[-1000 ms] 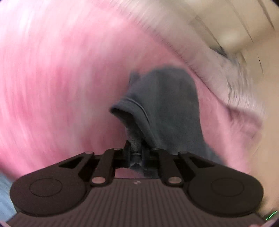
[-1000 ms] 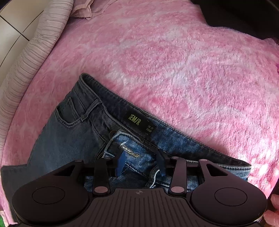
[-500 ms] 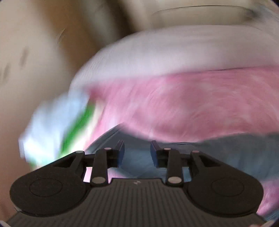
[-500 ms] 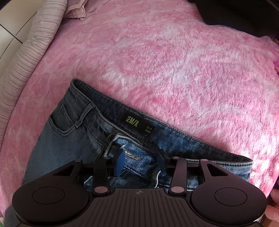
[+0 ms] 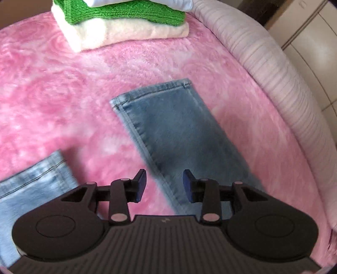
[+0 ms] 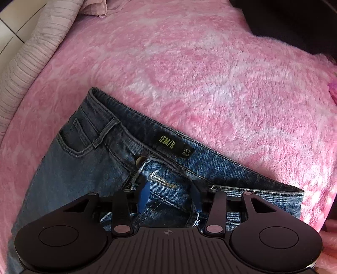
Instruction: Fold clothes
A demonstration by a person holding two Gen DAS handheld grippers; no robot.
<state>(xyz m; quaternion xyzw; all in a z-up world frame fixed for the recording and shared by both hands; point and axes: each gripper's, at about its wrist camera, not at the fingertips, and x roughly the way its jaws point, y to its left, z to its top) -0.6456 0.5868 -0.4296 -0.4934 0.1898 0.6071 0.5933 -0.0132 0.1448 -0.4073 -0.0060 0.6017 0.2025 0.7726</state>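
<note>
The left hand-held gripper (image 5: pixel 164 185) has a matte black body with a ribbed central deck, a small pale mark at the deck's front edge, and two rounded lobes, each stamped with a shallow oval. Black linkage bars with pale round pivot pins carry its blue-faced fingers (image 5: pixel 140 185). The right hand-held gripper (image 6: pixel 171 196) is built alike, with blue pads (image 6: pixel 144 197) and a small cross-in-circle mark.

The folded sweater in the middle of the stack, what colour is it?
Bright green sweater, lying between a cream one and a white item; the left wrist view shows it best.
</note>
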